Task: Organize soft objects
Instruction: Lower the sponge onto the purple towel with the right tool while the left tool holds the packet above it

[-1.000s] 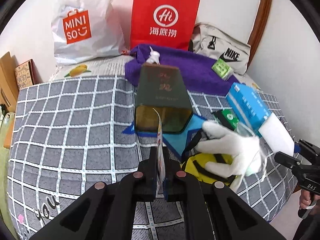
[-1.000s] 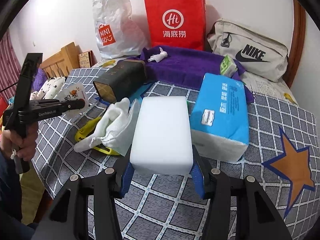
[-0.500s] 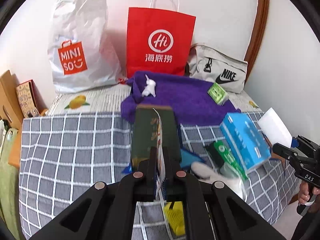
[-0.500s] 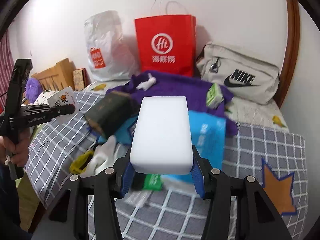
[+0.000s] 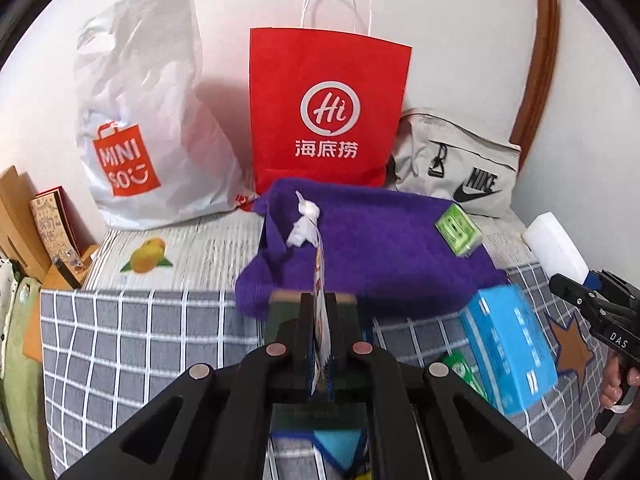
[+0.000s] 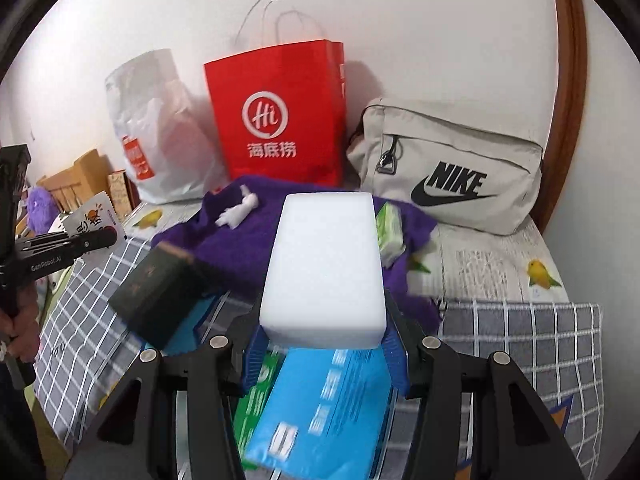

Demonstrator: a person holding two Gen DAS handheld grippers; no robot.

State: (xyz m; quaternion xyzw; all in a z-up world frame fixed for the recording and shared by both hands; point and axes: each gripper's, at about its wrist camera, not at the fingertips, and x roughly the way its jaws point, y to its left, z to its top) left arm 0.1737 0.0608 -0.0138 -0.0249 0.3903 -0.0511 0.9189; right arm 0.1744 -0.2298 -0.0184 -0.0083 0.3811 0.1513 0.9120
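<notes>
My left gripper (image 5: 320, 316) is shut on a thin flat printed packet (image 5: 321, 312) held edge-on; the packet also shows in the right wrist view (image 6: 94, 220). My right gripper (image 6: 324, 344) is shut on a white sponge block (image 6: 326, 264), held above the bed; the block also shows at the right of the left wrist view (image 5: 554, 246). A purple towel (image 5: 380, 252) lies ahead with a white knotted cloth (image 5: 306, 224) and a green tissue pack (image 5: 458, 230) on it. A blue tissue pack (image 5: 508, 344) lies on the grey checked blanket (image 5: 140, 336).
A red paper bag (image 5: 328, 116), a white Miniso plastic bag (image 5: 148, 128) and a beige Nike bag (image 5: 456, 168) stand against the wall. A dark green box (image 6: 156, 292) lies on the blanket. A wooden headboard (image 5: 16, 216) is at the left.
Both grippers have risen and tipped up toward the bags at the wall, holding their loads. The white glove and yellow item have dropped out of view.
</notes>
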